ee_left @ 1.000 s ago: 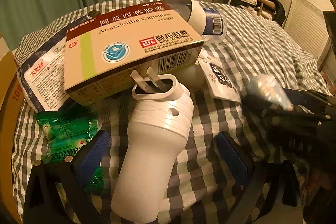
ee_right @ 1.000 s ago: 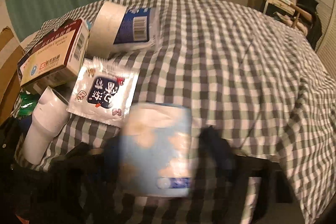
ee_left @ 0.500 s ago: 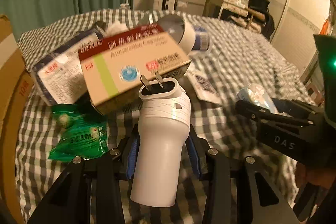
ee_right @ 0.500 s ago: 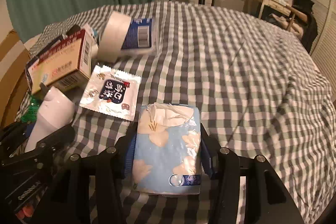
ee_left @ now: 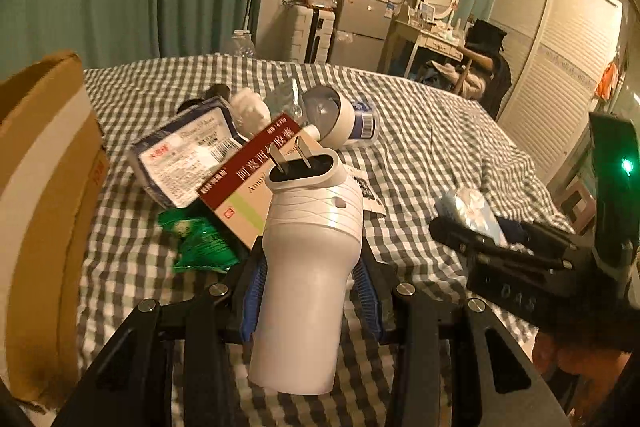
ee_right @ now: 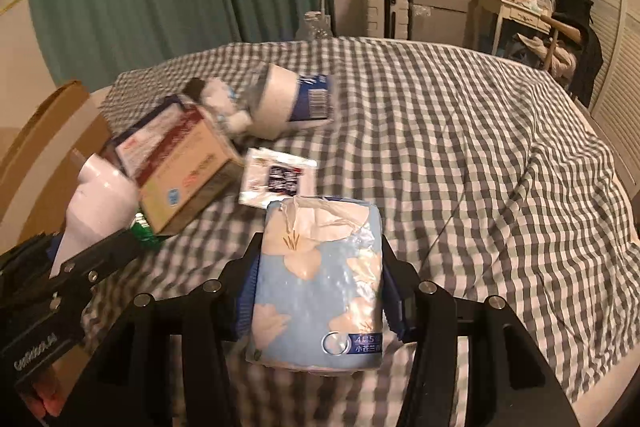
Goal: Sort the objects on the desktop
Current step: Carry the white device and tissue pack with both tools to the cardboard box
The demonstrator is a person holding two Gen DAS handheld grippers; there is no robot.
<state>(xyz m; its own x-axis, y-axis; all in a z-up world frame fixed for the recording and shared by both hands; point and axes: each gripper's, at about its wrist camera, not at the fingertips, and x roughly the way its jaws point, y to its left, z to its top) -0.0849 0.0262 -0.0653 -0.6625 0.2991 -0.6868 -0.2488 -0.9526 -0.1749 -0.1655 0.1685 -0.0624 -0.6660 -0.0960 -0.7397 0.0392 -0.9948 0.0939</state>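
A: Both loads have come up off the checked bed (ee_right: 460, 131) since a moment ago; the left tongs (ee_left: 310, 279), wide apart around the white plug-in device (ee_left: 308, 267) back then, have just been closing and now clamp its waist.

B: And the right tongs (ee_right: 320, 291)?

A: Clamped on the blue floral tissue pack (ee_right: 320, 279), pads on both flanks.

B: What could go wrong?

A: Biggest worry, I'd judge, is the cardboard box (ee_left: 44, 211) on the left: swinging the device over could clip its wall. The device is smooth and tapered (prongs pointing away), so it may slide through the pads. The soft pack could squash and sag.

B: Positions?

A: Each sits between its own pads, jutting forward, clear of the medicine carton (ee_left: 248, 195) and green sachet (ee_left: 200, 243) below.
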